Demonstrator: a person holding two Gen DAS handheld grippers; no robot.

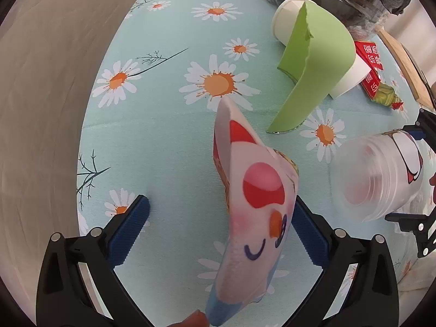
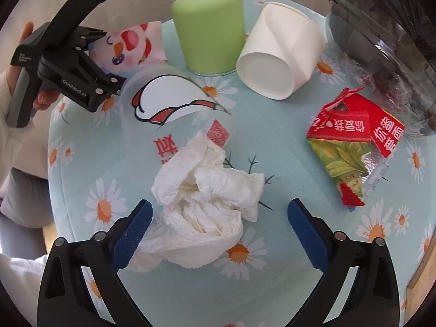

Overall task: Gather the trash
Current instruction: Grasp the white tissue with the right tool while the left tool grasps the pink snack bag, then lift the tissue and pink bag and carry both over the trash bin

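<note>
Left wrist view shows the left gripper [image 1: 220, 226] with its blue ribbed fingers [image 1: 130, 229] spread wide around a flat cartoon-printed pink and white plastic wrapper [image 1: 253, 209], which stands on edge between them, leaning against the right-hand pad; whether it is truly pinched I cannot tell. It sits toward the near edge of the round daisy-printed pale blue table [image 1: 169, 103].

Right wrist view has the right gripper [image 2: 218, 231] likewise spread, straddling a crumpled white paper tissue [image 2: 204, 201] near the table's front edge. Behind it lie a frosted clear plastic cup with a red and white print [image 2: 163, 103] on its side, a curled green paper sheet [image 2: 208, 30], a dented white paper cup [image 2: 280, 57] toward the far edge, and a torn red and green foil packet [image 2: 354, 147] by the right edge. A black-lined rubbish bin [image 2: 387, 27] sits at the far right corner.

To do this step well, I judge each tool should close squarely across the bulk of its item, low enough to catch the tissue's loose folds, before lifting toward the bin
</note>
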